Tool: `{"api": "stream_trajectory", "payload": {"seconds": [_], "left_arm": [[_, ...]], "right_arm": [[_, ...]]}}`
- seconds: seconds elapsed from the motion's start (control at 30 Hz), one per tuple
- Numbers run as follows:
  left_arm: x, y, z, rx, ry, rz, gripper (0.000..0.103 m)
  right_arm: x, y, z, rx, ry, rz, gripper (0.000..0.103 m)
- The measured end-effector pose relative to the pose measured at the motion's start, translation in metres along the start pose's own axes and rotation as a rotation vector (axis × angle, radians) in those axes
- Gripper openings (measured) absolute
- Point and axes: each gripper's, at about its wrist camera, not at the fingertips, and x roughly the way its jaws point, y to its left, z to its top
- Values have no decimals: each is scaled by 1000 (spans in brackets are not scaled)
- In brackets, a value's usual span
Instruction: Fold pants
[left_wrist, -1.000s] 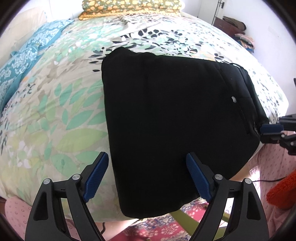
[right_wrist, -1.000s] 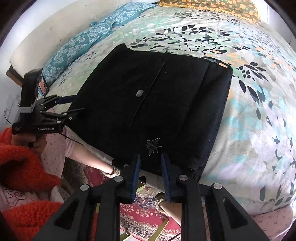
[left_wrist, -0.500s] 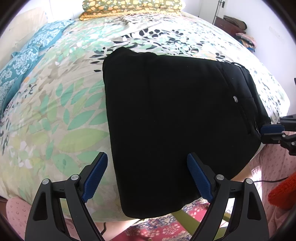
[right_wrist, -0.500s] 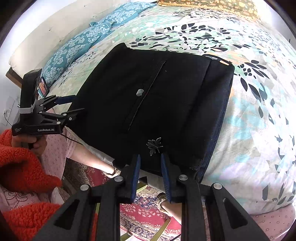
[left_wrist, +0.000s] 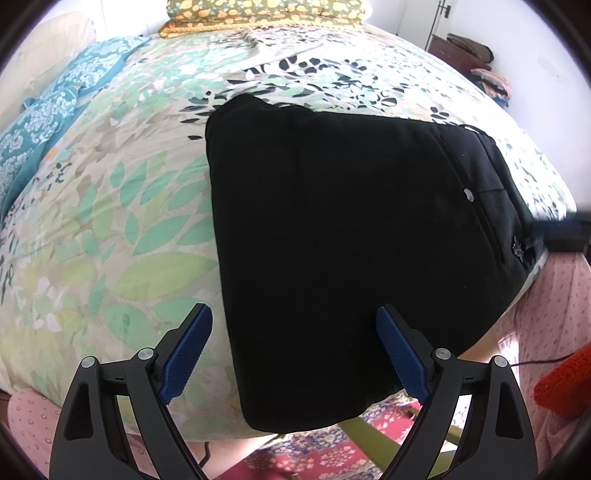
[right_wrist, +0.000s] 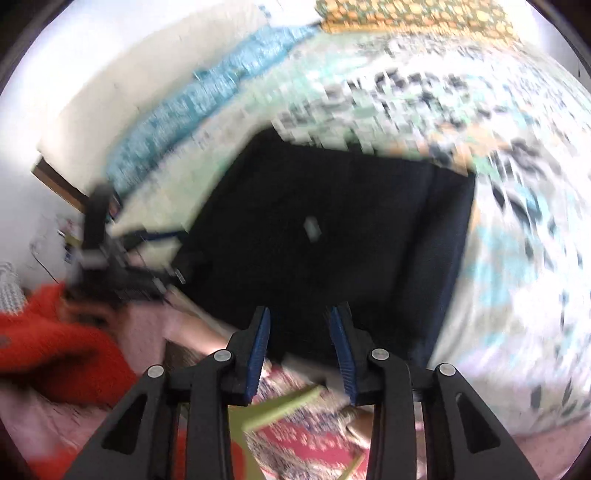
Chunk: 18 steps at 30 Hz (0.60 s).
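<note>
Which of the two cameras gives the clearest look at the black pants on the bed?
The left wrist view: the folded black pants are sharp, edges and pocket button visible. The right wrist view shows them whole but smeared by motion blur, between the slightly parted fingers of the right claw.

Leaf-patterned green and white bedspread (left_wrist: 110, 206) covers bed; teal floral pillow (left_wrist: 40, 118) at left edge; yellow-orange floral pillow (left_wrist: 266, 14) at far end; red patterned rug (left_wrist: 317, 454) on floor below; orange-red knitted sleeve (right_wrist: 51, 350) at left, blurred; brown wooden dresser (left_wrist: 458, 51) against far wall
</note>
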Motion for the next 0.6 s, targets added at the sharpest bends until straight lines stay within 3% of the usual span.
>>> {"api": "stream_trajectory", "payload": {"seconds": [0.07, 0.17, 0.3, 0.4, 0.47, 0.53, 0.6], "left_arm": [[2, -2, 1, 4, 7, -2, 91], [3, -5, 0, 16, 8, 6, 91], [5, -2, -2, 5, 12, -8, 92], [7, 2, -2, -9, 20, -23, 93], [8, 2, -2, -7, 22, -26, 94], [7, 2, -3, 1, 21, -19, 94], [8, 2, -4, 0, 25, -23, 94]], "right_arm": [[2, 11, 34, -76, -13, -2, 36], [24, 22, 92, -80, 0, 105, 36], [105, 34, 160, 8, 177, 239, 37], [177, 42, 184, 92, 358, 297, 37], [206, 48, 193, 42, 381, 172, 36], [211, 46, 206, -9, 304, 4, 36], [194, 37, 216, 61, 185, -63, 37]]}}
